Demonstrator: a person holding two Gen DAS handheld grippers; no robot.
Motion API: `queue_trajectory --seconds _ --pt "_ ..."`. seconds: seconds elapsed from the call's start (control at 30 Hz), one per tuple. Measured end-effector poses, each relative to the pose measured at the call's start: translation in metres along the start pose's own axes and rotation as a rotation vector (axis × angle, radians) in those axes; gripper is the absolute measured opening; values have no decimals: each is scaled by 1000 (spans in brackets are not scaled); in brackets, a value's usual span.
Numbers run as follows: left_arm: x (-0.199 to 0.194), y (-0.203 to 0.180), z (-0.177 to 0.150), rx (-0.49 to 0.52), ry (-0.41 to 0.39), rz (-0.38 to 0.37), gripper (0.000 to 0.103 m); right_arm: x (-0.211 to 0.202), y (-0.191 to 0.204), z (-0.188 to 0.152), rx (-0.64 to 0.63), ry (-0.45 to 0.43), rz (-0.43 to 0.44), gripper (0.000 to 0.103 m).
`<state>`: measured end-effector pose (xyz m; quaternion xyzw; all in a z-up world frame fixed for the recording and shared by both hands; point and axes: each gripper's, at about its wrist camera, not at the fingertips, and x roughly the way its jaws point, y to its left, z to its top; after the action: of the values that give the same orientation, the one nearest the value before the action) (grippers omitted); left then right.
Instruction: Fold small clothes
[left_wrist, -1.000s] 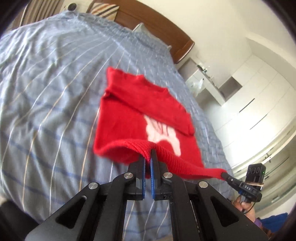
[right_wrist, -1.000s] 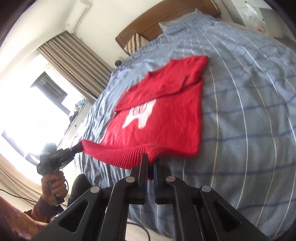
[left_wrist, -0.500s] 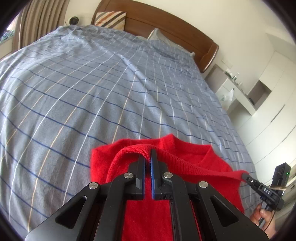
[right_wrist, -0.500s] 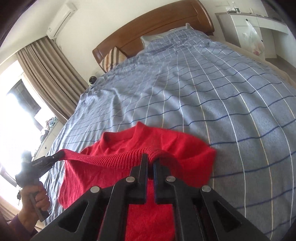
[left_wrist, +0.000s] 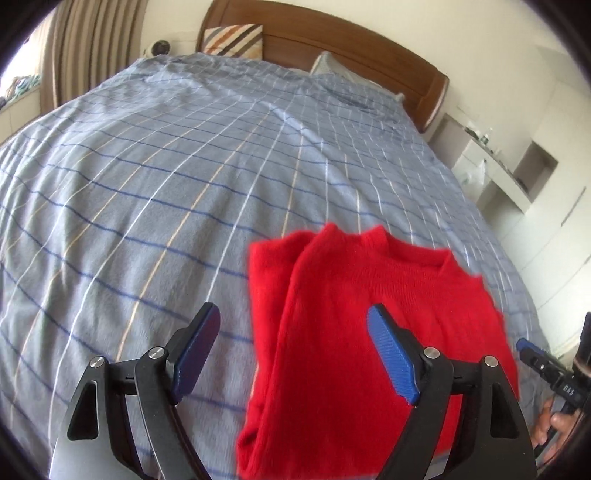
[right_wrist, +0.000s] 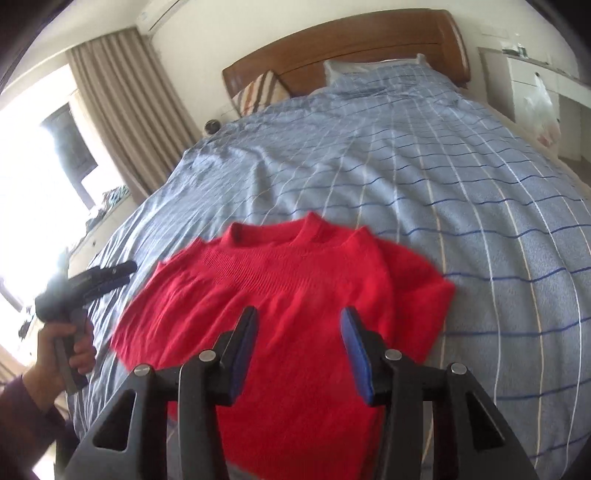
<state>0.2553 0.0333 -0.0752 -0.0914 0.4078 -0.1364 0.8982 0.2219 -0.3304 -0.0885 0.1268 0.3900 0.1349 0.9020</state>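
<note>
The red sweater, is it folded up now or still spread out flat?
Folded. The red sweater lies doubled over on the bed, its hem up by the collar, layers showing along one side.

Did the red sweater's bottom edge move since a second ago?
Yes. The red sweater had its hem carried up toward the wooden headboard, folding it in half. Both grippers' jaws have just been opening, with nothing gripped.

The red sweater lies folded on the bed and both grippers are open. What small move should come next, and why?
Probably draw both grippers back. The left gripper and right gripper have just been opening and grip nothing; the red sweater rests folded on the bed, hem near the collar. One side then looks ready to fold inward.
</note>
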Motion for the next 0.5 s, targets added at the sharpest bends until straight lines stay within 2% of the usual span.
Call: queue_trajectory --seconds 0.13,0.27,0.33,0.43,0.5 --pt "-40 -10 -63 106 25 11 89 -23 30 -70 -105 74 -57 48" --pt "-68 -19 -113 154 21 50 94 -62 35 -129 -95 22 -120 52" --pt "-71 -20 -126 145 8 63 96 -82 36 -151 -91 -23 -172 59" --pt "-60 -21 -132 123 -6 84 96 -98 35 -177 -100 -78 -245 63" --pt "-51 -23 -133 121 -23 108 96 -98 28 -189 -94 -84 -274 63"
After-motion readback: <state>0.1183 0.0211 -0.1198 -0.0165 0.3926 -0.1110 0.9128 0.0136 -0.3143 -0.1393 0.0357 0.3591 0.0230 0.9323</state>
